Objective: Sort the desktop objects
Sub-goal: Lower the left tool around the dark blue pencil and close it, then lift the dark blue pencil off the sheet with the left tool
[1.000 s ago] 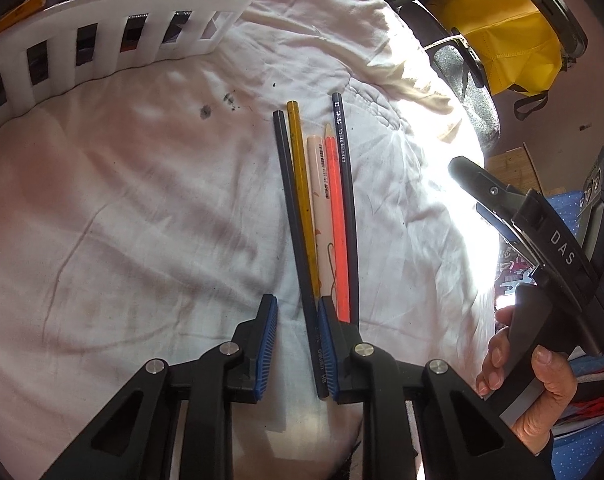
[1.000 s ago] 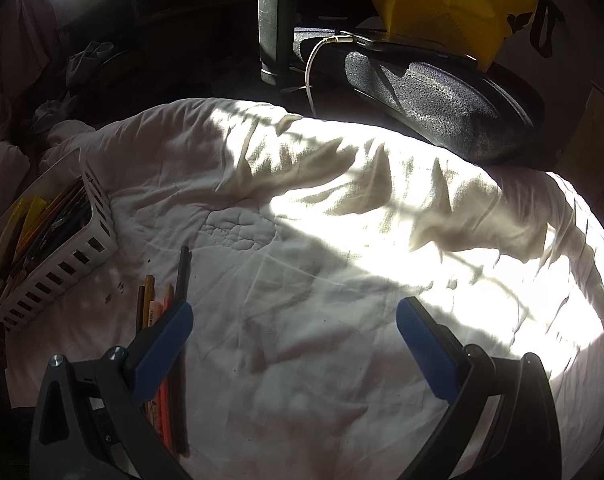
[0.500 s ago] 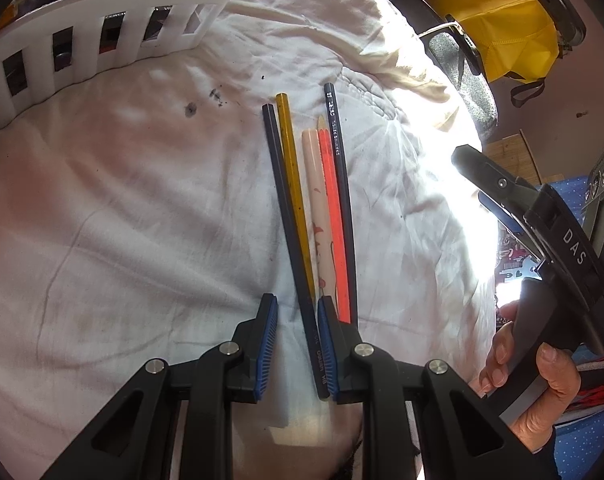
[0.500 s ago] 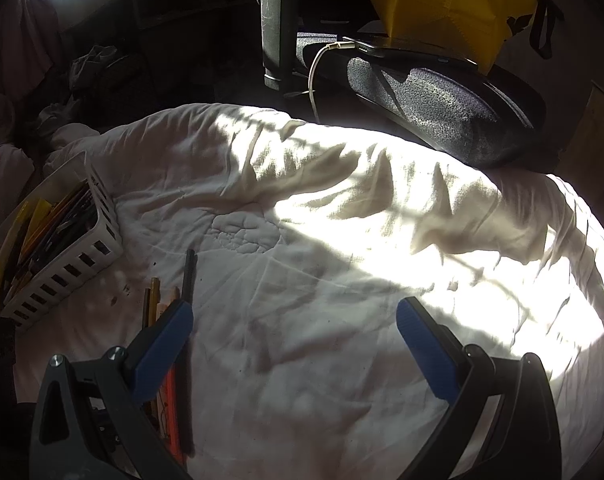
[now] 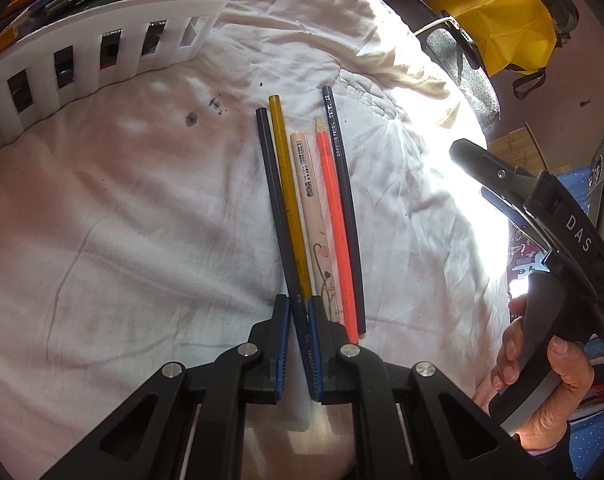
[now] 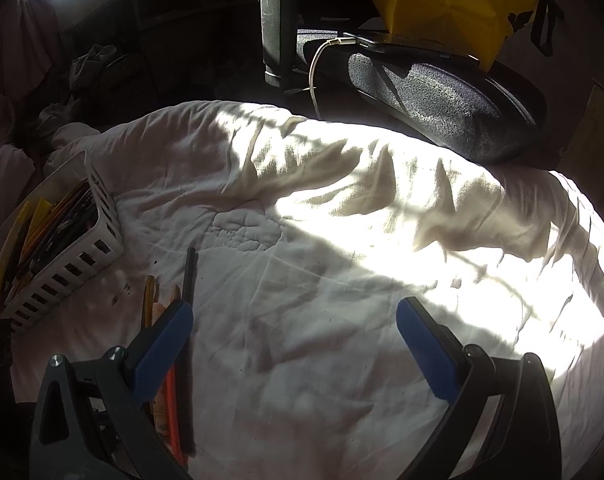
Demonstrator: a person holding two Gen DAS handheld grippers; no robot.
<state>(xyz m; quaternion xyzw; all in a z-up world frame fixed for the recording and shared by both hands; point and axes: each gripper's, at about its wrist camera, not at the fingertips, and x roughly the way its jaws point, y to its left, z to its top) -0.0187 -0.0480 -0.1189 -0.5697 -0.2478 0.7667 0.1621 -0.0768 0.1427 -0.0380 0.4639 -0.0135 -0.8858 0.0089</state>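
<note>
Several pencils lie side by side on the white cloth (image 5: 121, 220): a dark blue pencil (image 5: 275, 200), a yellow pencil (image 5: 287, 192), a beige printed one (image 5: 310, 200), an orange one (image 5: 334, 220) and another dark one (image 5: 344, 200). My left gripper (image 5: 298, 304) has its jaws closing on the near end of the leftmost dark blue pencil, which sits between the blue pads. My right gripper (image 6: 293, 312) hangs wide open over bare cloth to the right of the pencils, with nothing between its fingers. A hand (image 5: 542, 392) holds its handle.
A white slotted basket (image 5: 81, 40) full of pens and pencils stands at the far left; it also shows in the right wrist view as the basket (image 6: 61, 272). A black office chair (image 6: 442, 108) with a yellow bag (image 5: 498, 12) stands beyond the cloth's far edge.
The left jaws have drawn together around the dark blue pencil's near end. The right gripper has stayed still and open.
</note>
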